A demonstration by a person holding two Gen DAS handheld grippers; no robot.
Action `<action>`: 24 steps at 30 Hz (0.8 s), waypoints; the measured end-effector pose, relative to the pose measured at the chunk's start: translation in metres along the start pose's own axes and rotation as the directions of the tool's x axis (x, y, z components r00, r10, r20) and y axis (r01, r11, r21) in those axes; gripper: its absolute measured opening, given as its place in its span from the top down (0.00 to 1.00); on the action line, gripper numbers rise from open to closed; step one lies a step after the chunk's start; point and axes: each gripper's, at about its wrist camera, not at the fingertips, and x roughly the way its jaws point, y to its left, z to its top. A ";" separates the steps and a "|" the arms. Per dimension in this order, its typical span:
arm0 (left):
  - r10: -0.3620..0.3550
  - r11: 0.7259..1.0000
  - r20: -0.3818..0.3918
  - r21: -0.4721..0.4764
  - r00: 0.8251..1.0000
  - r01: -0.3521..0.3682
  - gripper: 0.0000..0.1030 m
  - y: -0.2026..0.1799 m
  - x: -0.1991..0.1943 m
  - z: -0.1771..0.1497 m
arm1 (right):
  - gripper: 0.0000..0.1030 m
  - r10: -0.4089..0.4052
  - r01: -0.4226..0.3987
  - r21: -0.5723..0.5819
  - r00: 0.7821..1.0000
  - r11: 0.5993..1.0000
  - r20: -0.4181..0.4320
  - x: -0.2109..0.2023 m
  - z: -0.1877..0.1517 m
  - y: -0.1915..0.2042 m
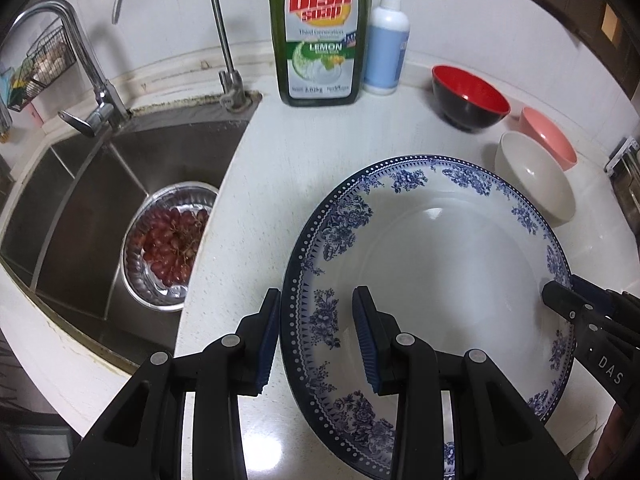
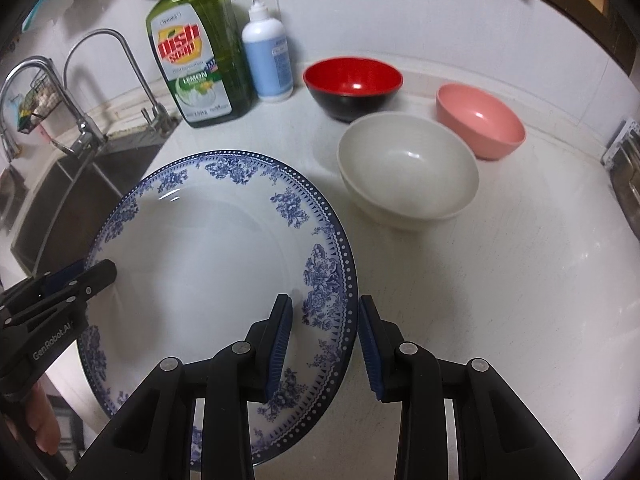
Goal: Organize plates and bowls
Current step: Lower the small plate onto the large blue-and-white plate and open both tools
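A large white plate [image 1: 440,272] with a blue flower rim hangs over the pale counter, held from both sides. My left gripper [image 1: 318,336] is shut on its left rim, one pad under the edge and one inside. My right gripper [image 2: 326,340] is shut on the right rim of the plate [image 2: 200,260]. Each gripper shows in the other view, the left gripper [image 2: 96,276] and the right gripper [image 1: 560,296]. Beyond the plate stand a cream bowl [image 2: 408,172], a pink bowl [image 2: 480,120] and a red-and-black bowl [image 2: 352,80], all upright and apart.
A steel sink [image 1: 80,200] lies to the left with a metal bowl of red grapes [image 1: 172,240] in it and two faucets behind. A green dish soap bottle [image 1: 320,32] and a white pump bottle [image 1: 386,52] stand at the back wall. A metal rack [image 2: 624,160] shows at the right edge.
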 end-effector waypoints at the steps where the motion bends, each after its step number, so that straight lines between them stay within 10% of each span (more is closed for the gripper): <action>1: 0.000 1.000 -0.006 0.000 1.000 0.000 0.65 0.000 0.003 -0.001 | 0.66 -0.001 0.001 0.000 1.000 1.000 -0.002 0.002 -0.001 0.000; 24: 0.025 1.000 -0.062 0.004 0.998 -0.025 0.65 -0.001 0.024 -0.004 | 0.66 -0.003 0.002 -0.017 0.998 1.000 -0.070 0.032 -0.002 0.002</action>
